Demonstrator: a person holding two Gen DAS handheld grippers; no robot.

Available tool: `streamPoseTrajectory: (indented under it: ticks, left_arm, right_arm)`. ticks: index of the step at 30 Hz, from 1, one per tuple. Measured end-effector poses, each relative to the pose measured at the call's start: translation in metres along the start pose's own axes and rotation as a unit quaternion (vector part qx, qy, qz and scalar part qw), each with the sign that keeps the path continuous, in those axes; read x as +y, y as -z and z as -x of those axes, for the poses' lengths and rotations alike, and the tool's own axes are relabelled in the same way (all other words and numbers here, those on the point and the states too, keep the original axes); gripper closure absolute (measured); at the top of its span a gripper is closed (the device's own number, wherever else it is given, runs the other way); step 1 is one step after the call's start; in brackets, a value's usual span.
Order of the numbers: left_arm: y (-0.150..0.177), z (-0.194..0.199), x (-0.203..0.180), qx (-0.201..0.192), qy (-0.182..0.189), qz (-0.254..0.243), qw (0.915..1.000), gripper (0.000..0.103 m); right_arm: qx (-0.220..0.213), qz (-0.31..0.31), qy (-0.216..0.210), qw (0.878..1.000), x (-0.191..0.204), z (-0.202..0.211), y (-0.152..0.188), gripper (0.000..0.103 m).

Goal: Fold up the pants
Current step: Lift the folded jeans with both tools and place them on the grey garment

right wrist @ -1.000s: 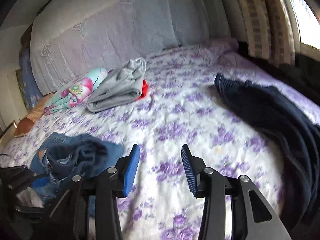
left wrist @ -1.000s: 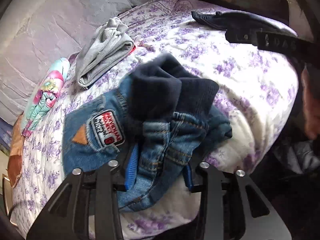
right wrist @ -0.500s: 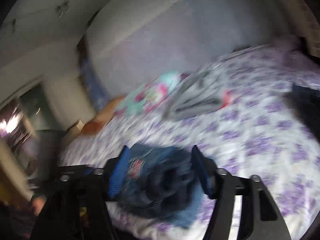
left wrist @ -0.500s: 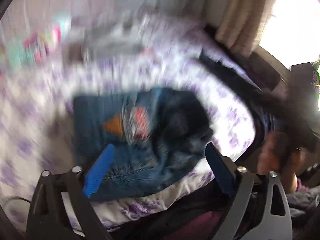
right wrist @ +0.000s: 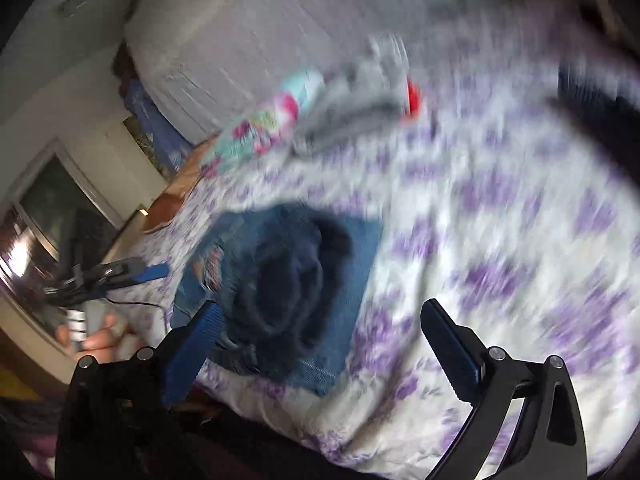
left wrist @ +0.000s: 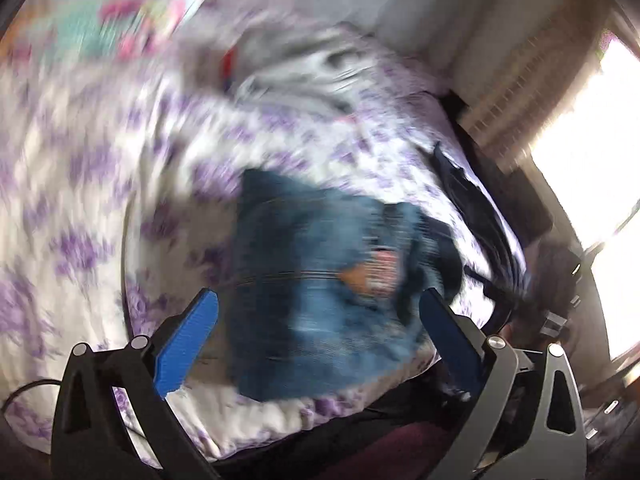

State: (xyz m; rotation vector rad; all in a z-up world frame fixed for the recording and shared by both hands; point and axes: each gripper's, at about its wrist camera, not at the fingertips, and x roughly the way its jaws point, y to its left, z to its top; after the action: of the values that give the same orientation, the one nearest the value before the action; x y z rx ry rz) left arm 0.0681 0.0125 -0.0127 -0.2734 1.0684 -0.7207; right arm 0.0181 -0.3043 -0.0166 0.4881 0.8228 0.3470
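Observation:
Small blue denim pants with a dark navy lining lie folded in a bundle near the front edge of the bed; they also show in the right wrist view. My left gripper is open and empty, above the pants' near edge. My right gripper is open and empty, over the pants' near right part. The left gripper shows at far left in the right wrist view. Both views are motion-blurred.
The bed has a white sheet with purple flowers. Folded grey clothes, a red item and a colourful pillow lie at the back. A dark navy garment lies at the right edge. A headboard stands behind.
My left gripper let go of the denim pants and opened wide, then pulled back. My right gripper swung left over the pants and opened wider. The pants now lie on the bed.

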Motion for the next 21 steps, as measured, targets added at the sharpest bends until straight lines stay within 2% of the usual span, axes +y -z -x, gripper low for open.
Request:
streamPoseTrajectory:
  ticks: [3, 5, 7, 9, 10, 12, 16, 18, 21]
  left_arm:
    - [-0.005, -0.037, 0.026, 0.036, 0.043, 0.043, 0.9975, 0.005]
    - [-0.004, -0.062, 0.024, 0.063, 0.069, 0.051, 0.9943, 0.005]
    - [-0.004, -0.078, 0.016, 0.070, 0.054, 0.042, 0.9952, 0.005]
    - [-0.004, -0.089, 0.011, 0.081, 0.047, 0.040, 0.9948, 0.004]
    - [-0.004, -0.089, 0.010, 0.079, 0.043, 0.043, 0.9950, 0.005]
    - [-0.003, -0.079, 0.004, 0.064, 0.037, 0.038, 0.9965, 0.016]
    - [0.004, -0.057, -0.026, 0.039, 0.023, -0.001, 0.9990, 0.016]
    - [0.005, -0.043, -0.042, 0.022, 0.023, -0.016, 0.9994, 0.016]
    - [0.001, -0.045, -0.050, 0.021, 0.020, -0.019, 0.9994, 0.015]
  right_arm:
    - [0.049, -0.056, -0.064, 0.995, -0.015, -0.041, 0.004, 0.003]
    - [0.059, -0.039, -0.085, 0.994, -0.006, -0.060, 0.000, 0.003]
    - [0.072, -0.018, -0.093, 0.993, 0.006, -0.075, -0.004, 0.004]
    - [0.086, 0.010, -0.069, 0.994, 0.020, -0.088, -0.007, 0.018]
    - [0.083, 0.020, -0.062, 0.994, 0.024, -0.088, -0.009, 0.022]
    - [0.072, 0.032, -0.056, 0.995, 0.031, -0.077, -0.011, 0.040]
    - [0.037, 0.073, -0.043, 0.996, 0.055, -0.045, -0.008, 0.044]
    - [0.015, 0.083, -0.052, 0.995, 0.061, -0.027, -0.006, 0.044]
    - [0.017, 0.068, -0.061, 0.996, 0.050, -0.028, -0.007, 0.043]
